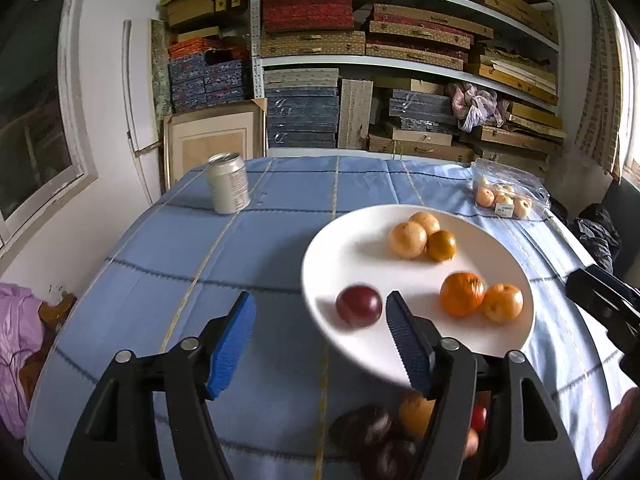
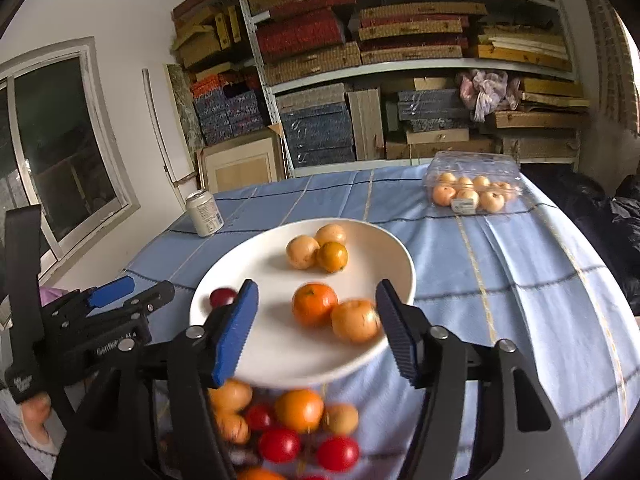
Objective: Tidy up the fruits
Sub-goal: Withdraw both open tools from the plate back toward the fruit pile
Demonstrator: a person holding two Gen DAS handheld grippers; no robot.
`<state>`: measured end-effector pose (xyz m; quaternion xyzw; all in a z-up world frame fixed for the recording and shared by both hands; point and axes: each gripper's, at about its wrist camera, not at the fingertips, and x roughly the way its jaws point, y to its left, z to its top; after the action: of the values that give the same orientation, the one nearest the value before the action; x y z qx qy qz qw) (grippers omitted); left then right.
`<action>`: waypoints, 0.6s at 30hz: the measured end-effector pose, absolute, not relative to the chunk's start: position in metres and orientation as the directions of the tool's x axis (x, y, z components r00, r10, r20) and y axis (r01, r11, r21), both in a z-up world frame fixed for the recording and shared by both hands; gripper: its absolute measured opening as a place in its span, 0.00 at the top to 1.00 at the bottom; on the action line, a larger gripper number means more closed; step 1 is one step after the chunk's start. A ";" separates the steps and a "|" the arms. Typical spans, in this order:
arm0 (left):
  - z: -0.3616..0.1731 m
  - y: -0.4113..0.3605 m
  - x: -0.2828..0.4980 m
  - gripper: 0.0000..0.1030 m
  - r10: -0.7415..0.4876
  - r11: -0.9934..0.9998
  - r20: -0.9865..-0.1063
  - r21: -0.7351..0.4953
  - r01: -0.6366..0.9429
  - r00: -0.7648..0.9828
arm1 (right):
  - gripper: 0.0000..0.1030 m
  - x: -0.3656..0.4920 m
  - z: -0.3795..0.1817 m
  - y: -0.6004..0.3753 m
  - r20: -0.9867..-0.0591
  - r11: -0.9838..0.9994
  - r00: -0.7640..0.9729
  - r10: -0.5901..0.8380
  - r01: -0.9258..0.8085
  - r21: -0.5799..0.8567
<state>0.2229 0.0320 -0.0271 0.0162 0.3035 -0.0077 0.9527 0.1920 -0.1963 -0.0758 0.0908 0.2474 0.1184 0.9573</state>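
Both tools, left tool (image 1: 320,336) and right tool (image 2: 316,320), gape empty above plate (image 1: 400,344) rim.

We noted a table covered by a light blue cloth (image 1: 248,264) with dark and pale grid lines. Directly on the cloth stood a silver drink can (image 1: 229,183), upright, near the far left edge. A white plate (image 2: 264,344) rested right of centre. A clear plastic clamshell box (image 2: 476,186) of pale round fruit lay at the far right, well apart from the can. Loose fruit (image 2: 300,424), orange and red, lay on the cloth just beside the plate's near rim.
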 end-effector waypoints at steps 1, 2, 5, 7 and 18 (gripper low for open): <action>-0.029 0.034 0.217 0.32 0.002 0.999 -0.579 0.029 0.019 0.816 | 0.37 0.179 -0.080 -0.197 -0.450 0.957 0.852 0.268 -0.183 0.223; -0.031 0.038 0.208 0.31 0.008 1.000 -0.578 0.029 0.010 0.816 | 0.35 0.171 -0.083 -0.197 -0.450 0.960 0.853 0.263 -0.183 0.214; -0.040 0.049 0.186 0.29 0.013 1.000 -0.591 0.009 -0.010 0.807 | 0.29 0.143 -0.095 -0.199 -0.460 0.961 0.849 0.262 -0.185 0.206; -0.045 0.055 0.176 0.28 0.012 1.000 -0.599 -0.005 -0.019 0.801 | 0.27 0.132 -0.101 -0.201 -0.468 0.958 0.841 0.272 -0.188 0.218; -0.066 0.059 0.151 0.24 -0.002 1.000 -0.652 -0.008 -0.004 0.758 | 0.16 0.105 -0.117 -0.201 -0.498 0.949 0.815 0.298 -0.194 0.249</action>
<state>0.1509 0.0588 -0.0661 -0.0046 0.3476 0.0006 0.9376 0.1050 -0.2007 -0.1169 0.0939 0.2754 0.1296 0.9479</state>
